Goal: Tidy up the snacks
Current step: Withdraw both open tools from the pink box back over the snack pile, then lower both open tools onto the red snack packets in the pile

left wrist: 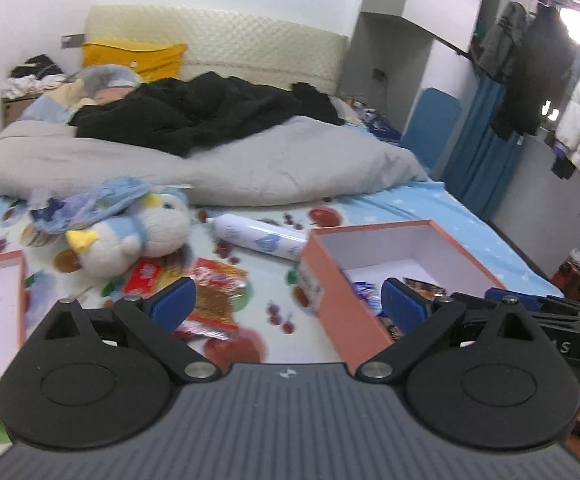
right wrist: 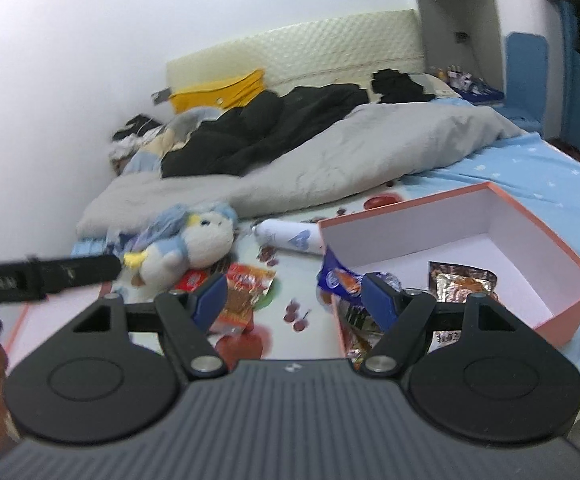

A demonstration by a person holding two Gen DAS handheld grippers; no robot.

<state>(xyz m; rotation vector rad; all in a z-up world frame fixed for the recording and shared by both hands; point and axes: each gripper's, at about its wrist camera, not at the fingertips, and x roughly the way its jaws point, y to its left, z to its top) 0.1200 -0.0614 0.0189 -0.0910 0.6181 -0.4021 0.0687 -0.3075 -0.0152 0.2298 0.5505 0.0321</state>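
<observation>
Partly done; some snack packets (right wrist: 459, 282) already in my pink box (right wrist: 569, 276); red packets (right wrist: 246, 296) left on bed (right wrist: 529, 172); both tools, left tool (left wrist: 286, 300) and right tool (right wrist: 293, 300), open, empty.

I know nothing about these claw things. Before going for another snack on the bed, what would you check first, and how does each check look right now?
1. Left claw empty and open: ok.
2. Right claw empty and open: ok.
3. Pink box open, with room inside: ok; a few packets lie near its front, the rest is bare.
4. Loose snacks in view: ok; red and orange snack packets lie on the sheet, left of the box.
5. Path clear: not ok; the stuffed penguin lies close behind them.
6. Packets overlapping: cannot tell, too blurred.
</observation>
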